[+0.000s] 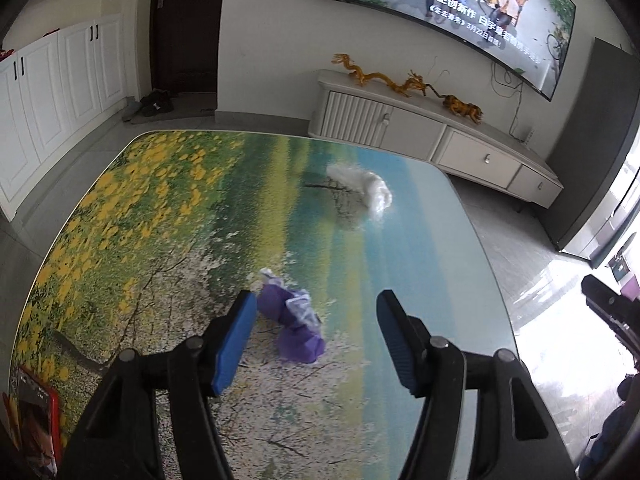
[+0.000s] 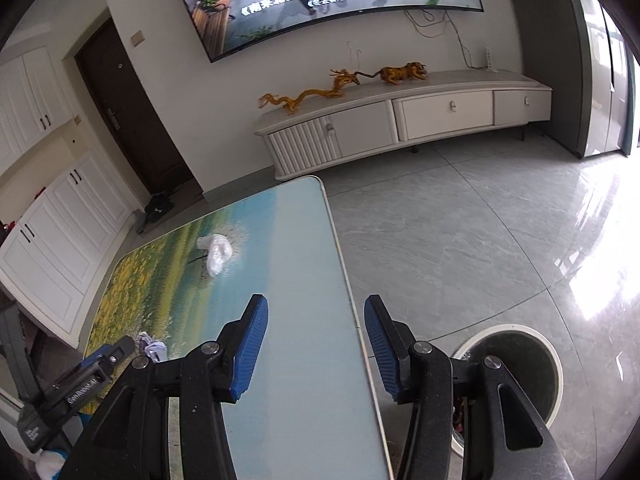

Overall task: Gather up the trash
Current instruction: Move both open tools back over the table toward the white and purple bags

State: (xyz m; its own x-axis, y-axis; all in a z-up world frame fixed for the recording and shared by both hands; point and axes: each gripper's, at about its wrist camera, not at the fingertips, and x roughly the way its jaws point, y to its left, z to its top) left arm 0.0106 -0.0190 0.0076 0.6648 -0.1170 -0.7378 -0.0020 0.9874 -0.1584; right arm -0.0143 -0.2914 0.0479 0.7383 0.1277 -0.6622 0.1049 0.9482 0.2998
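Left gripper: jaws spread wide over the near part of the table, blue pads clear of everything, nothing pinched.
Right gripper: jaws parted too, nothing between the pads, hanging over the table's right edge, one finger above the top and the other above the floor.
Purple wrapper: crumpled purple and clear plastic, lying on the table just beside the left gripper's left pad, in the gap between the fingers as the left wrist camera sees it, but not gripped. From the right wrist view only a scrap of it shows, behind the left gripper's body.
White plastic wad: a scrunched clear-white bag, resting further back on the table, towards the far right corner, well apart from the purple piece.
Table: glossy top printed with yellow flowers, grass and water; rounded corners.
Red phone: lying at the near left corner of the table, screen lit.
Trash bin: round, white-rimmed, dark inside, standing on the floor just off the table's right edge, partly hidden behind the right gripper's right finger.
Floor: grey tiles, bright glare on the right.
Background: a television playing on the wall, a low white cabinet beneath it carrying golden figurines.
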